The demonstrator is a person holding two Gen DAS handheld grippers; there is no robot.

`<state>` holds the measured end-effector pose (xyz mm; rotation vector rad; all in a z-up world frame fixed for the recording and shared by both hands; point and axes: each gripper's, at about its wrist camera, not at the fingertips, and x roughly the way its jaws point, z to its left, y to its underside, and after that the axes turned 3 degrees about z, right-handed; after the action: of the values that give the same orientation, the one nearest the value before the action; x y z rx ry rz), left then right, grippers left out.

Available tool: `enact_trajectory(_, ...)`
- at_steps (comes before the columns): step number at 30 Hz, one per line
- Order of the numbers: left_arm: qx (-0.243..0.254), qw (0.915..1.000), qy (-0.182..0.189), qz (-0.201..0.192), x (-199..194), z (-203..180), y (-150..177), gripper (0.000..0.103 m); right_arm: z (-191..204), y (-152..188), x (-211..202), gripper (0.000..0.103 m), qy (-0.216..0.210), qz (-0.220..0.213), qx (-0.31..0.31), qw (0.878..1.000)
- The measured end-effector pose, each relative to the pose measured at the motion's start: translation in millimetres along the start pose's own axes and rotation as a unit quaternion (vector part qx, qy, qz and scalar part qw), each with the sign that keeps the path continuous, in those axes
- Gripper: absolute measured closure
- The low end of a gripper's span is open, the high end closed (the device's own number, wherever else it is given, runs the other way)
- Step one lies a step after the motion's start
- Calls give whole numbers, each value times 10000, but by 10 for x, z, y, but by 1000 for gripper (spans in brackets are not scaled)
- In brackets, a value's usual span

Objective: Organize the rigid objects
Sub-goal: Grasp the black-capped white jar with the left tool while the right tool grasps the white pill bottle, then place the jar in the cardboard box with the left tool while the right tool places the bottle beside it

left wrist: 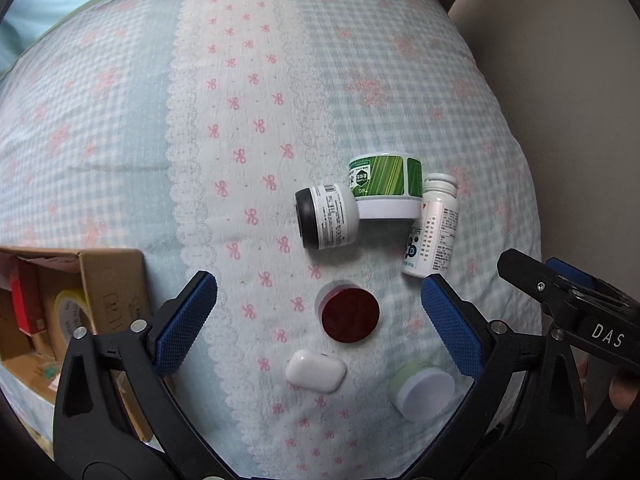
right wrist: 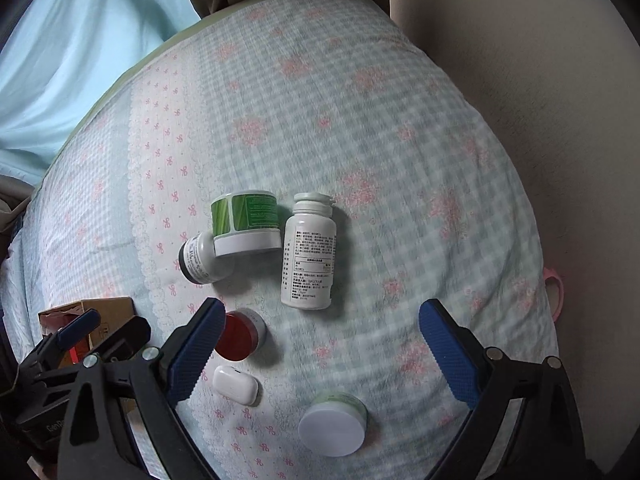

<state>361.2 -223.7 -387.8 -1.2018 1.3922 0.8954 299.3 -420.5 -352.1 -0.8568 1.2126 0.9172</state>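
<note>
Surface: a bed cover (left wrist: 248, 128) of pale blue check with a white strip of pink bows; soft, so anything set on it could tip or roll.
Left gripper (left wrist: 320, 312): jaws stood wide, nothing between the pads; it pointed steeply down over the lower group of items.
Right gripper (right wrist: 320, 340): jaws likewise wide and empty, pointing down just to the right of the left one; its black frame showed at the right edge of the left wrist view.
Red-lidded jar (left wrist: 350, 316): upright between the left gripper's blue pads but untouched; the likeliest first pick.
White earbud case (left wrist: 316, 371): lay flat just below the red-lidded jar.
Green jar with white lid (right wrist: 333, 426): low, near the bottom of the right wrist view, within the right gripper's span.
Tall white bottle (right wrist: 308, 254): lay on its side, cap away from the camera.
Green-labelled tub (left wrist: 386, 190): on its side, touching the small black-capped bottle.
Small black-capped bottle (left wrist: 326, 216): on its side, beside the tub.
Cardboard box (left wrist: 76, 304): open, at the left edge of the bed, already holding a roll of tape and a red item; judged to be the destination.
Handling advice: centre the pads on a jar's wall below the lid, descend straight, and close evenly; take upright jars before the rolled ones, and keep the two frames from colliding.
</note>
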Motion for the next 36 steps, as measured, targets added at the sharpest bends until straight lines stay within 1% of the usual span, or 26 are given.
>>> enact_trajectory(2,45,9999,-45,132,210,2,-78,7,4,-90,203,16,22,213,16,9998)
enact_trajectory(6,46,9995,-31,322,526,55,-169,8,-19,-241,600,17,203,666,136,9975)
enact_trajectory(8,35,9992,-38,387,654,76,-213,9,-30,-302,769,21,190,860,212,9959)
enact_trajectory(10,48,9990,-50,447,764,92,-254,9,-26,-355,910,22,240,996,230,9945)
enact_trajectory(12,71,9988,-53,486,850,113,-301,12,-23,-391,1024,25,257,1086,218,9935)
enact_trajectory(13,61,9988,-40,477,873,120,-314,14,-15,-404,1076,29,238,1134,213,9930)
enact_trajectory(15,3,9988,31,495,916,140,-341,16,-10,-423,1144,32,126,1182,282,9925)
enact_trajectory(17,-20,9986,47,519,956,147,-360,17,-1,-442,1190,36,98,1205,341,9921)
enact_trajectory(19,-56,9985,132,535,985,157,-364,21,9,-461,1243,39,74,1235,370,9916)
enact_trajectory(21,-40,9982,209,560,1004,183,-391,32,7,-476,1301,43,-29,1291,437,9907)
enact_trajectory(22,-15,9981,249,572,1012,164,-397,36,0,-479,1331,48,-102,1320,462,9901)
enact_trajectory(23,30,9979,290,579,1013,137,-402,45,5,-482,1354,53,-174,1341,476,9897)
enact_trajectory(24,85,9978,313,578,1012,102,-402,51,17,-490,1380,56,-222,1354,471,9894)
enact_trajectory(25,106,9981,248,547,1011,74,-408,51,48,-501,1402,56,-207,1355,448,9895)
enact_trajectory(32,80,9984,220,523,995,53,-402,51,106,-494,1415,57,-185,1310,537,9898)
enact_trajectory(36,124,9988,185,432,830,52,-359,53,108,-437,1317,57,-312,1280,661,9891)
